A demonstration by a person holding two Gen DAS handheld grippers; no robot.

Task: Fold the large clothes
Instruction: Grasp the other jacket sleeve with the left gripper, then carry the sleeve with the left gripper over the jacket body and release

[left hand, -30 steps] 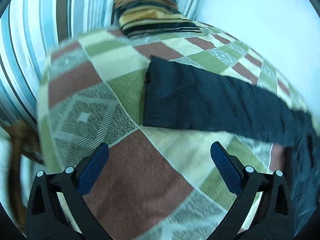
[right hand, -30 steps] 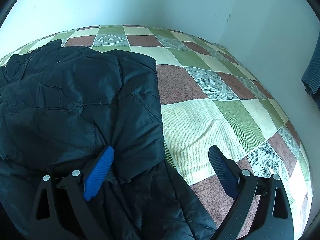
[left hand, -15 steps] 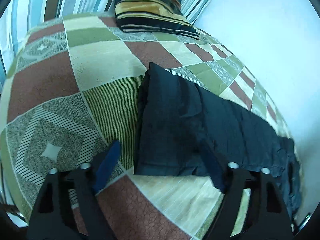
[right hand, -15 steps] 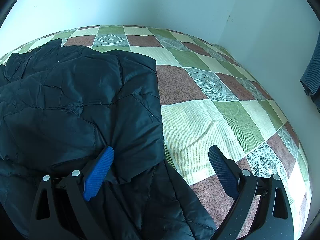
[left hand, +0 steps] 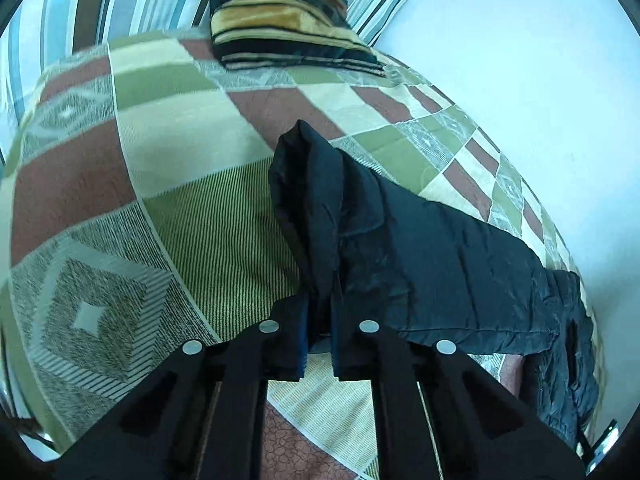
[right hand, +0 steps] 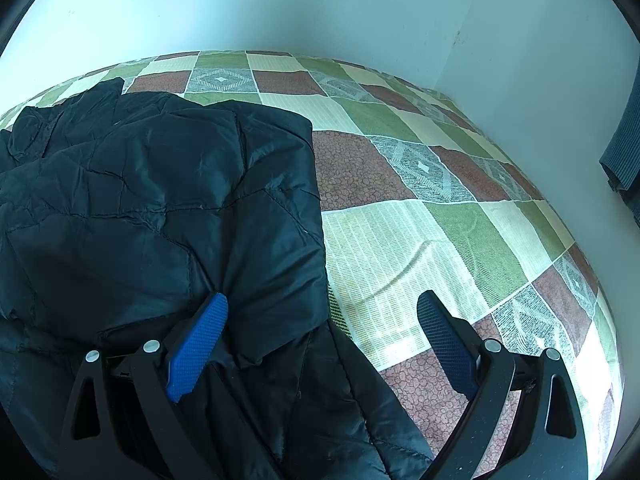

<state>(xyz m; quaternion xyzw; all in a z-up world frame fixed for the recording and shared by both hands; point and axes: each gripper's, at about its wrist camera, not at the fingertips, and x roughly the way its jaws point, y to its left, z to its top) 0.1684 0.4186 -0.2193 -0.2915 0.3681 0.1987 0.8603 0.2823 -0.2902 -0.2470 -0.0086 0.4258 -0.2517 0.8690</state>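
Note:
A dark navy quilted jacket (left hand: 420, 248) lies on a bed with a checked green, cream and rust cover (left hand: 160, 184). In the left wrist view my left gripper (left hand: 319, 320) is shut on the near corner of the jacket's long flat part, the cloth bunched up between the blue pads. In the right wrist view the jacket's bulk (right hand: 152, 208) fills the left half, one layer folded over another. My right gripper (right hand: 320, 328) stands open over the jacket's right edge, its left pad (right hand: 200, 340) against the fabric, its right pad (right hand: 444, 344) above the cover.
A striped gold and black pillow (left hand: 288, 20) lies at the bed's head against striped blue and white cloth (left hand: 80, 12). White walls (right hand: 360, 8) meet in a corner beyond the bed. A grey-blue cloth (right hand: 624, 152) hangs at the right. Bare cover (right hand: 420, 232) stretches right of the jacket.
My left gripper moved forward to the jacket's near corner and shut on it, lifting the cloth into a ridge. The right gripper and the jacket beneath it stayed as they were.

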